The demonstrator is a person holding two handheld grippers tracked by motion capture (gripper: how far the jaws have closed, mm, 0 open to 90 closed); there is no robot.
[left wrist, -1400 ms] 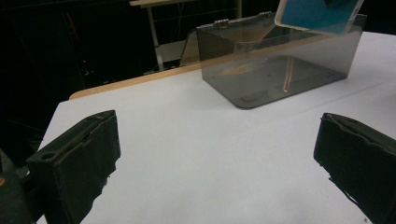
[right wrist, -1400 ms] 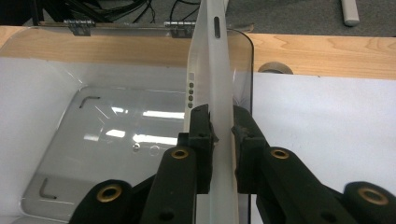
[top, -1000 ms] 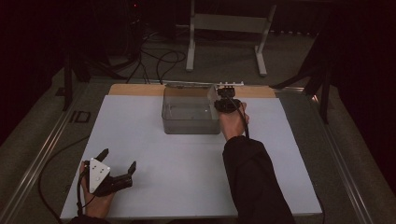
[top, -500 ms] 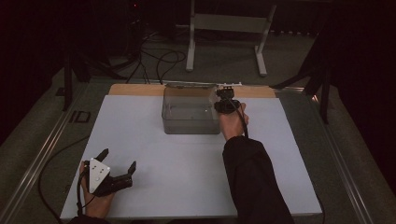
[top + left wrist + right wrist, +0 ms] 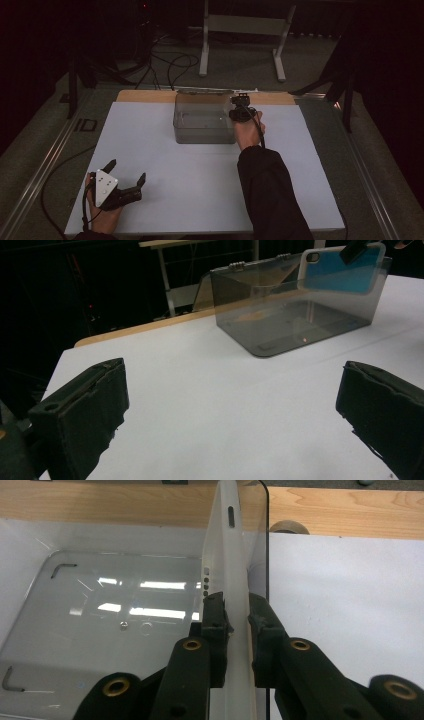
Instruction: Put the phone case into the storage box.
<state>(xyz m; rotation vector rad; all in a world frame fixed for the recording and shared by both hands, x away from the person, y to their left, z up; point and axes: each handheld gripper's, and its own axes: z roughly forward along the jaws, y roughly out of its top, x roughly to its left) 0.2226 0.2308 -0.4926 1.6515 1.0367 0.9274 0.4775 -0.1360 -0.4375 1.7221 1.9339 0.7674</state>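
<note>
1. Right gripper [image 5: 236,612] jaws are clamping a phone case [image 5: 227,570] edge-on, holding it upright at the clear box's [image 5: 204,131] 3 o'clock wall, over its rim.
2. The box is sitting at the desk's [image 5: 200,190] 12 o'clock; two small hex keys [image 5: 62,568] are lying on its floor.
3. Left gripper [image 5: 125,180] jaws are standing wide, empty, at 7 o'clock.

The phone case [image 5: 343,270] is showing a bright blue face with a milky white rim. The storage box [image 5: 204,120] is looking smoky grey and see-through. The bench [image 5: 165,170] is wearing a plain white sheet over a pale wooden strip at its far edge. Both grippers' jaws are showing matt black.
</note>
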